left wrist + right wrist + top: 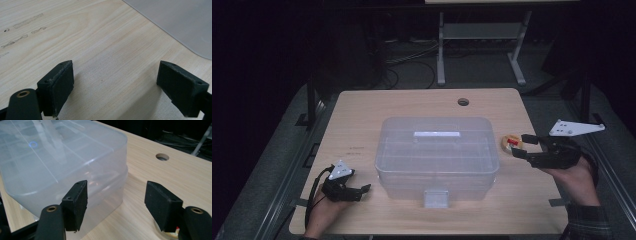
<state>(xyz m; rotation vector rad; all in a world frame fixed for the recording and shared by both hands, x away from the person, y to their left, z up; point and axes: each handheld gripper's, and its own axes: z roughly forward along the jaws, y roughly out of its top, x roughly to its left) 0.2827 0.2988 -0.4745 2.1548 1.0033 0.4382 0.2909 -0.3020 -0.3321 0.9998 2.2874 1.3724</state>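
A clear plastic box with its lid on sits in the middle of the wooden table; a latch hangs at its near side. To its right lies a small round tan object with a red mark. My right gripper is open just beside that object; in the right gripper view its jaws straddle bare wood next to the box's corner, with the object's edge under the right jaw. My left gripper rests open near the front left, its jaws over bare table, the box beyond.
A cable hole pierces the table at the back, also in the right gripper view. A white desk frame and cables stand on the dark floor beyond. A grey plate tops the right gripper.
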